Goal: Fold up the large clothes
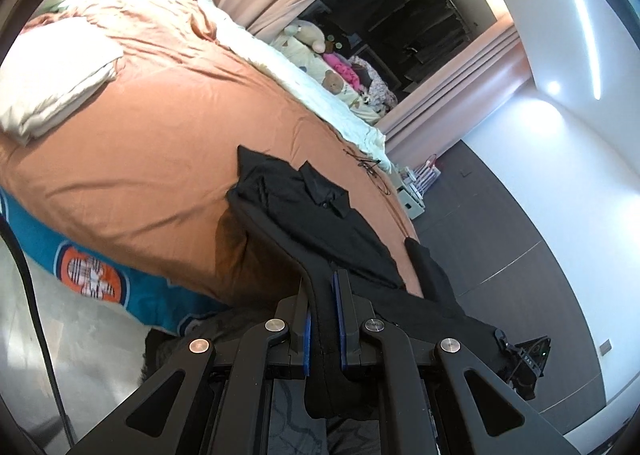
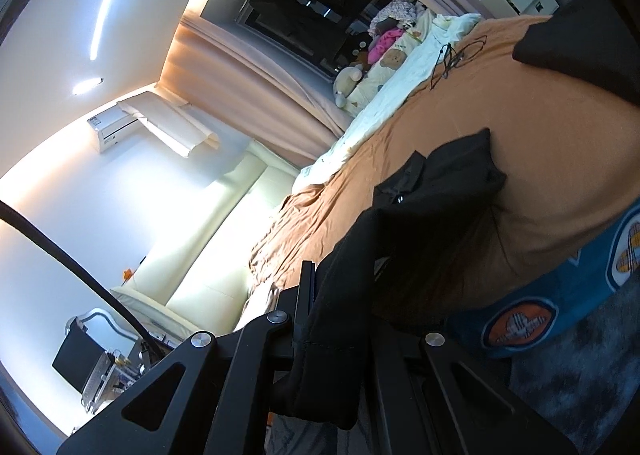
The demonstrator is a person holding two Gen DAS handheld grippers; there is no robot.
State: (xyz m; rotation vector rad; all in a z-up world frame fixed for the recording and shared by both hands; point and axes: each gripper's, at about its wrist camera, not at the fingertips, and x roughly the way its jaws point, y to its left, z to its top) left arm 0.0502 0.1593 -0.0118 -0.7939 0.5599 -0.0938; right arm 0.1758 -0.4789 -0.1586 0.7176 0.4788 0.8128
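Shirt: a black collared shirt (image 1: 316, 215) lies half on the bed (image 1: 160, 159), collar up on the orange cover, its lower part hanging off the near edge toward both grippers.
Left gripper: the left gripper (image 1: 322, 287) has its jaws clenched on a fold of the shirt's edge; cloth runs between the blue pads and hangs below them.
Right gripper: the right gripper (image 2: 320, 295) has its jaws pressed shut on another stretch of the shirt (image 2: 436, 183); fabric drapes over them and covers the right finger.
Left view only: a white folded blanket (image 1: 56, 87) at the head of the bed, the dark floor (image 1: 500, 223) beyond the bed's far corner, and the right gripper's body (image 1: 528, 359) at the shirt's other end.
Right view only: an air conditioner (image 2: 116, 131) on the wall, a cream headboard (image 2: 224, 239), and a grey rug (image 2: 580, 375) by the bed.
Both views: plush toys (image 1: 308, 35) along the window, a thin black cord (image 2: 452, 55) on the cover, a teal patterned sheet (image 2: 560, 295) under the cover.
Pose: the left gripper tilts down toward the bed's edge; the right points nearly level, rolled sideways so the bed stands on end.
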